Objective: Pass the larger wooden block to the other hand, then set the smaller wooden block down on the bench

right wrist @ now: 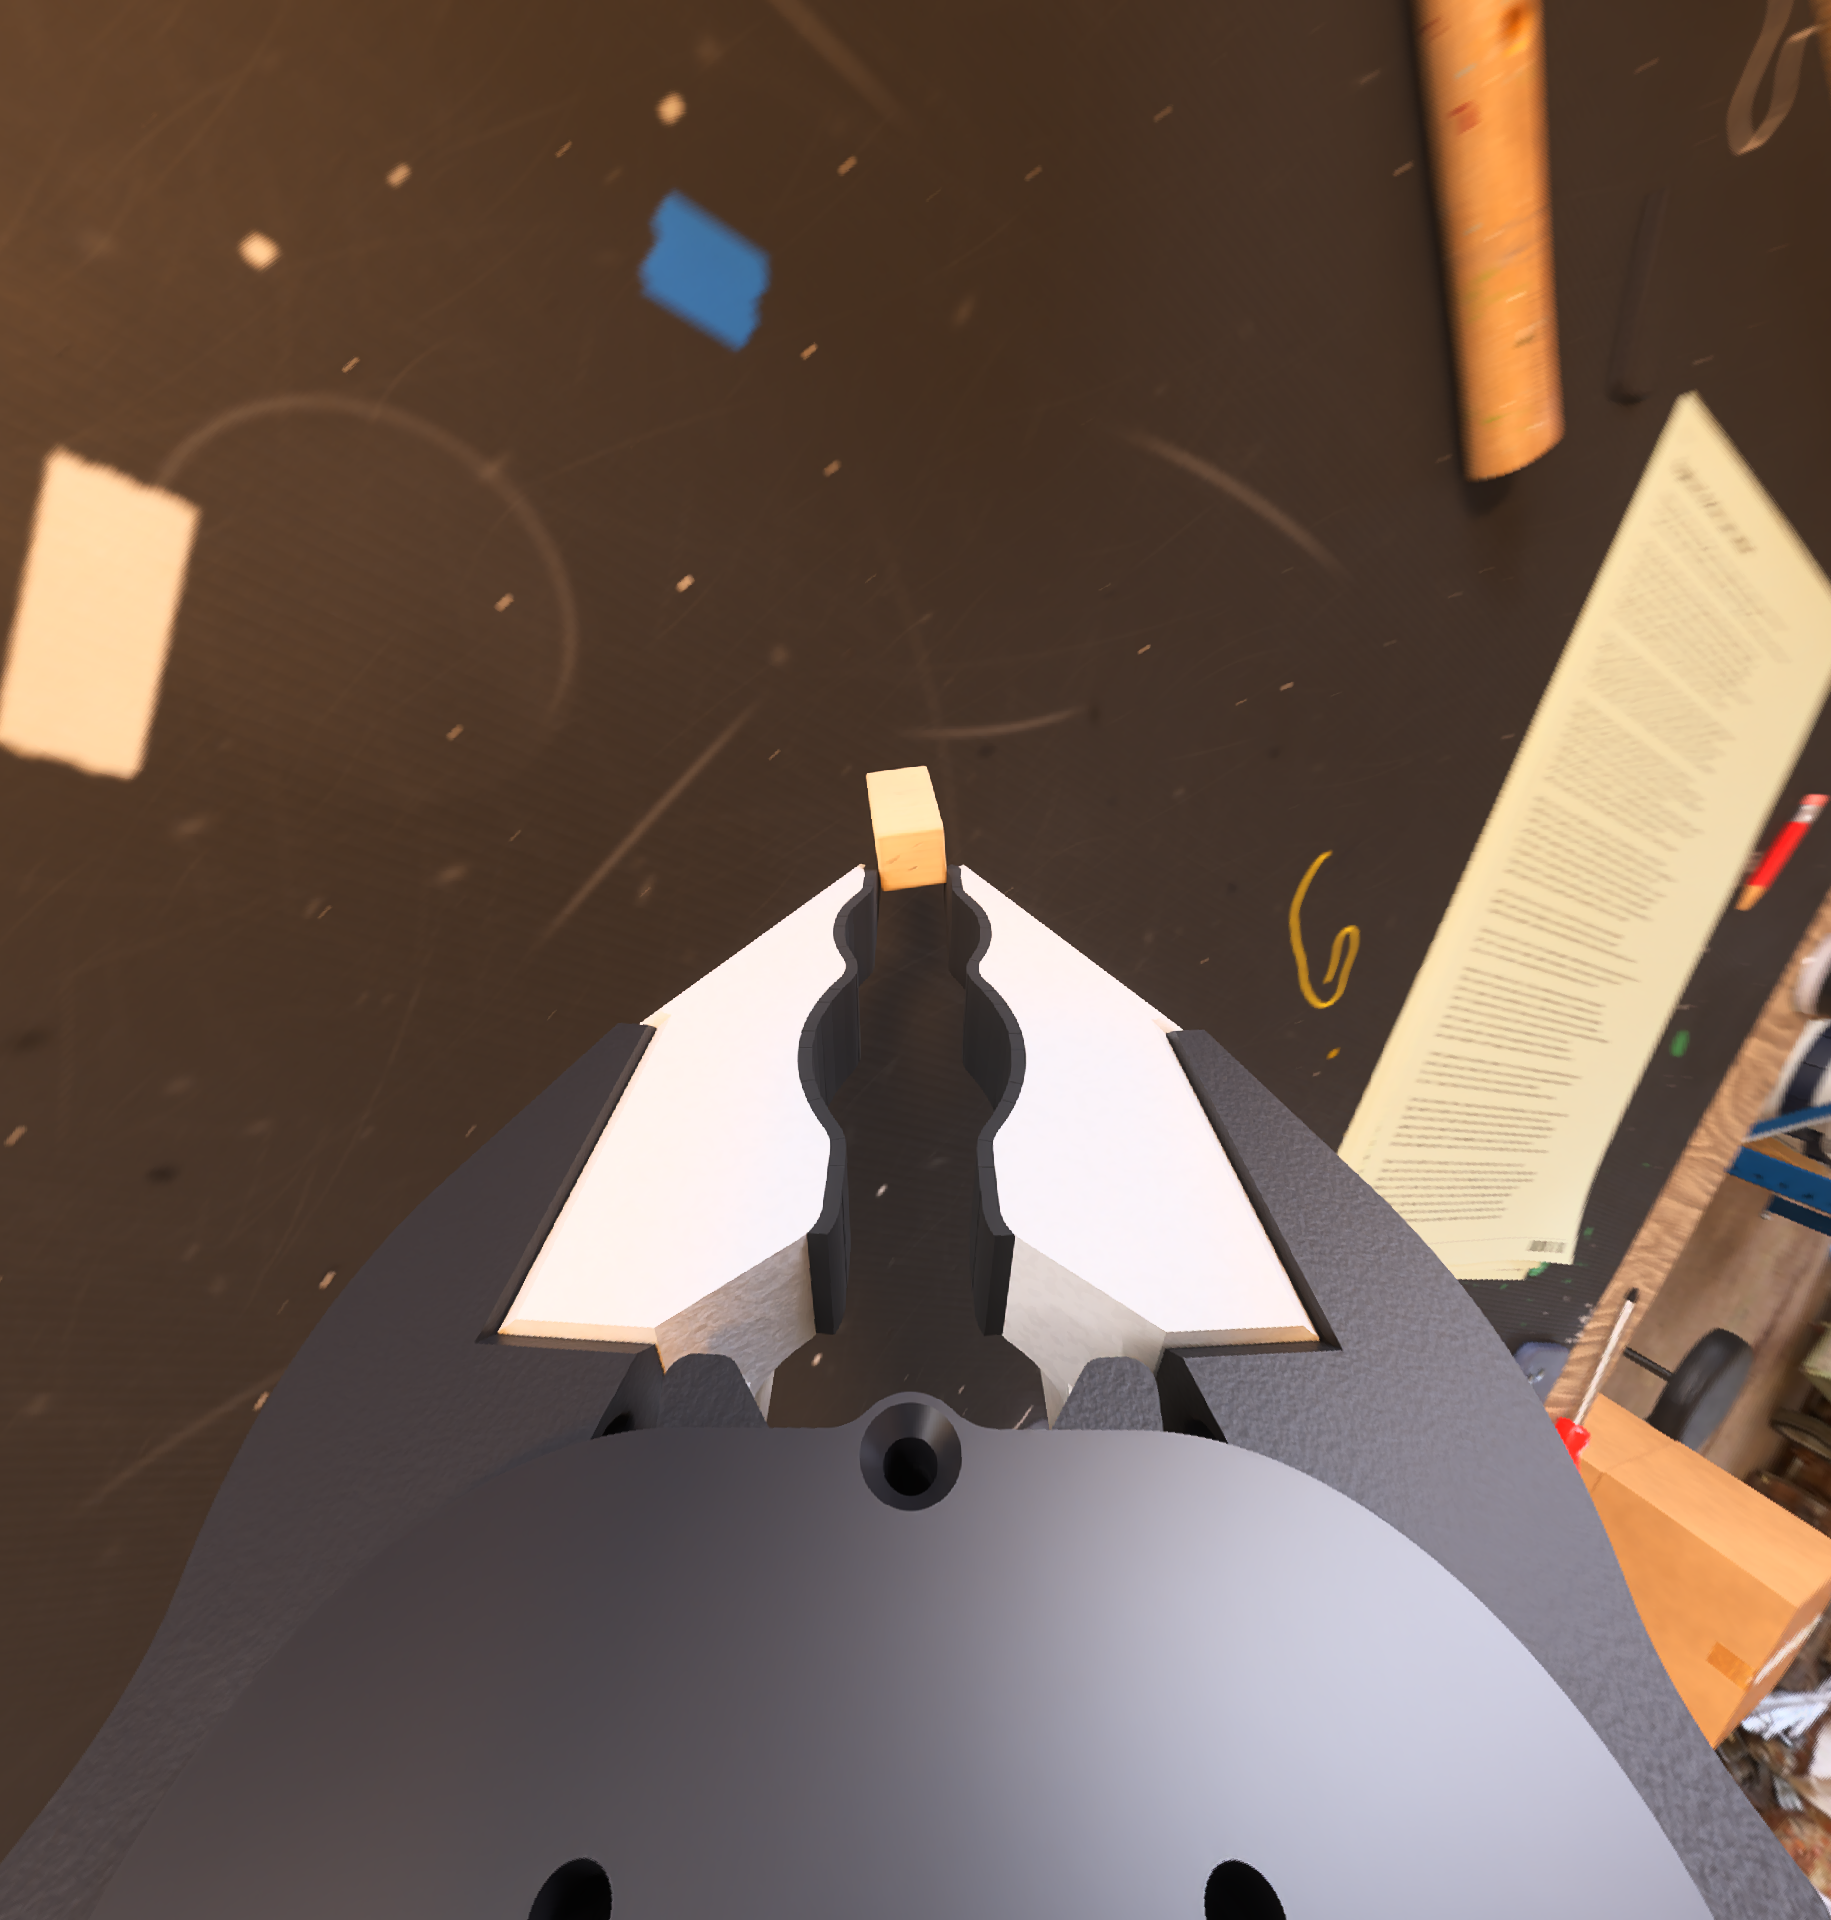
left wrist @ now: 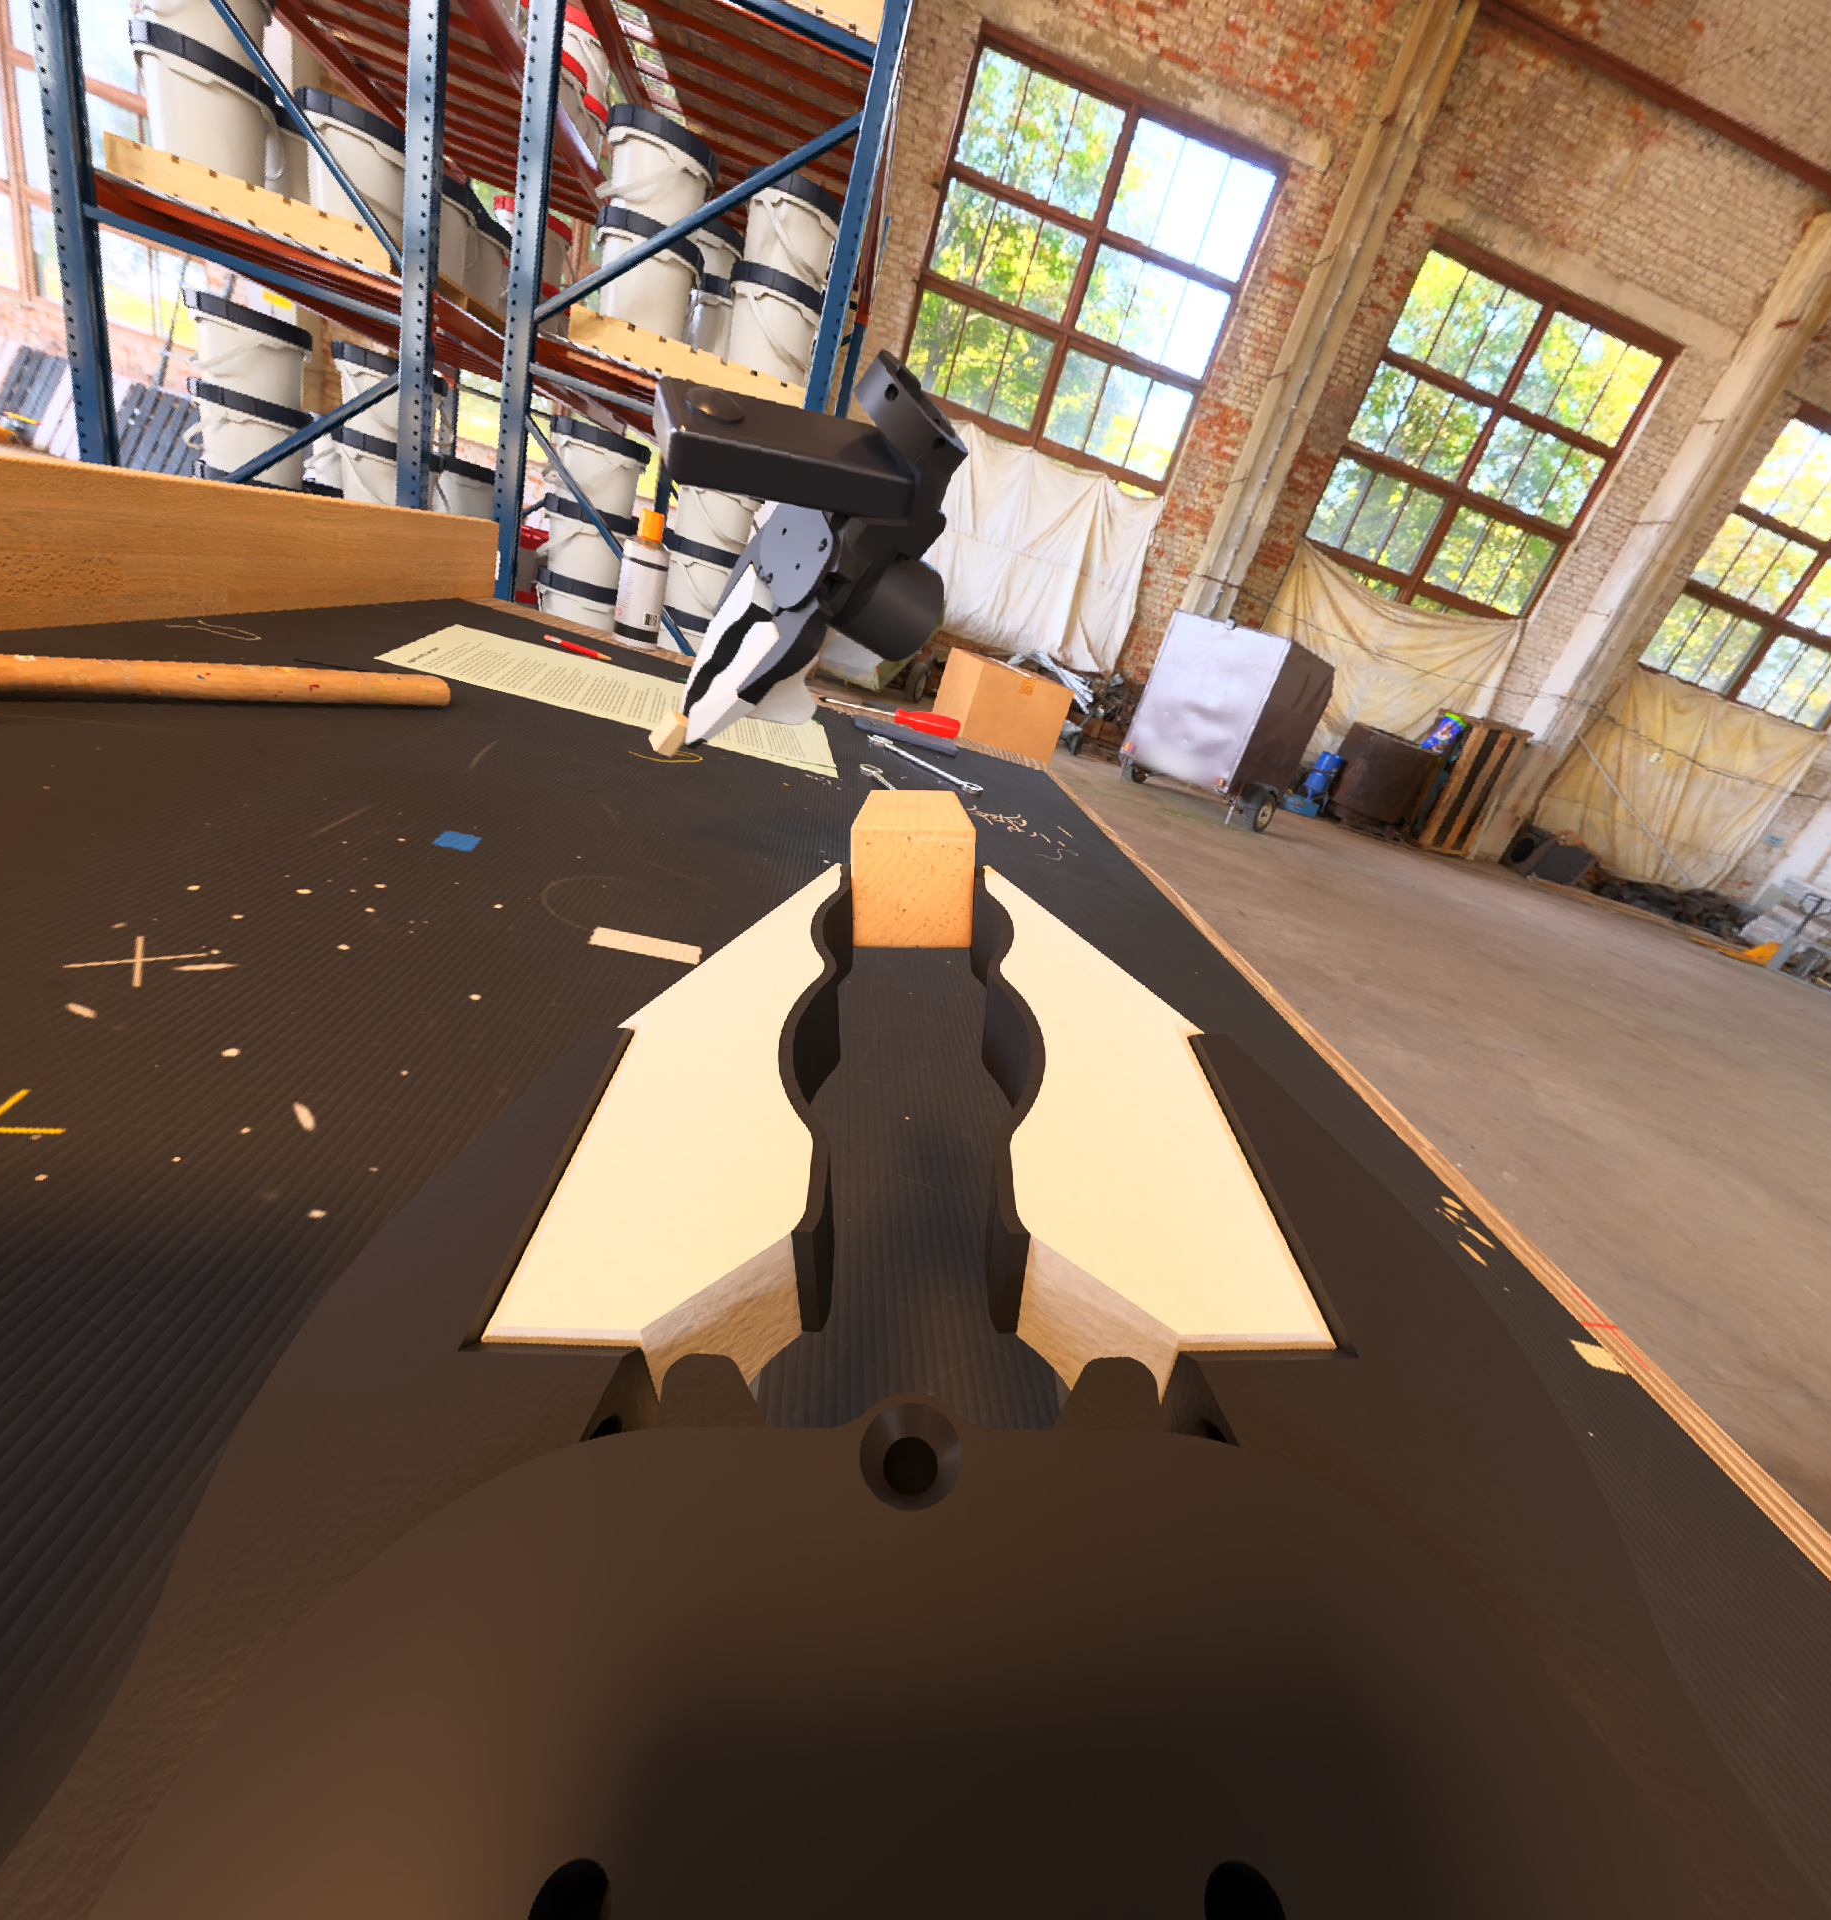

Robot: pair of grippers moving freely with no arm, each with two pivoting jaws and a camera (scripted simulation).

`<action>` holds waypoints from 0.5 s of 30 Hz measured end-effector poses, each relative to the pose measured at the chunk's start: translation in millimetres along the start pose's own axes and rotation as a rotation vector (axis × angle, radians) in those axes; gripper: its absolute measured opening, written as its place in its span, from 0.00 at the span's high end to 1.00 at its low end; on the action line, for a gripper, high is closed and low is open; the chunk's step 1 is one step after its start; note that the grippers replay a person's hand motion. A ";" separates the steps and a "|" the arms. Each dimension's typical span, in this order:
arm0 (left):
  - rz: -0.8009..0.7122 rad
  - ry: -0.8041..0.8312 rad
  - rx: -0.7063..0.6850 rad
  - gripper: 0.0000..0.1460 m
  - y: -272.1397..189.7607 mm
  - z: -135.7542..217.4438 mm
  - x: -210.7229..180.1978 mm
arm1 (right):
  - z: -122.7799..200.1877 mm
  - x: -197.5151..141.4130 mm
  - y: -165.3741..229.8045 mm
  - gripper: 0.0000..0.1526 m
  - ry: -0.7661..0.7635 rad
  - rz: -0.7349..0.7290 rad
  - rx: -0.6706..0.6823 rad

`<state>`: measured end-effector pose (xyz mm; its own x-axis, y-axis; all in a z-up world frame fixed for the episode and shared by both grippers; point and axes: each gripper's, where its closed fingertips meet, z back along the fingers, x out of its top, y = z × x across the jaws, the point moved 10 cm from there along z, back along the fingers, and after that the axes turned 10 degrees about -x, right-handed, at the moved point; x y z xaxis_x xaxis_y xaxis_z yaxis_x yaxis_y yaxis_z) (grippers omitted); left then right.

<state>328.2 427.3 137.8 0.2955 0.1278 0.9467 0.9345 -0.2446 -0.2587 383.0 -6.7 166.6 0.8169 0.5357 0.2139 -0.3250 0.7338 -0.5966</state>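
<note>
In the left wrist view my left gripper point(left wrist: 912, 883) is shut on the larger wooden block point(left wrist: 912, 871), held at its fingertips low over the black bench mat point(left wrist: 267, 1039). Beyond it, the right gripper point(left wrist: 698, 727) points down at the mat and pinches the smaller wooden block point(left wrist: 668, 735) at its tips, just above or on the mat near the paper sheet. In the right wrist view my right gripper point(right wrist: 906, 878) is shut on the smaller block point(right wrist: 904, 828), looking down on the mat point(right wrist: 475, 935).
A hammer handle point(left wrist: 204, 681) lies at the left, a paper sheet point(left wrist: 599, 681) and a pencil point(left wrist: 576, 647) behind the right gripper. A bottle point(left wrist: 642, 582), screwdriver point(left wrist: 911, 719) and wrenches point(left wrist: 921, 766) lie near the far edge. The bench edge point(left wrist: 1462, 1195) drops to the floor at right.
</note>
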 end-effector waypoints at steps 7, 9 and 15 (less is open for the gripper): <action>-0.001 0.002 -0.001 0.85 -0.4 -0.4 -0.1 | 4.2 -10.4 30.9 0.92 0.121 0.121 0.201; 0.001 0.001 0.001 0.85 0.0 0.1 -0.3 | -1.0 -10.1 40.7 0.92 0.158 0.145 0.273; 0.003 0.000 0.002 0.85 0.6 0.8 -0.5 | -22.7 -5.3 50.9 0.92 0.288 0.157 0.313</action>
<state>328.7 427.8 137.0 0.2982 0.1269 0.9460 0.9340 -0.2429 -0.2619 372.9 18.3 117.5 0.8314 0.5446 -0.1107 -0.5473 0.7679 -0.3329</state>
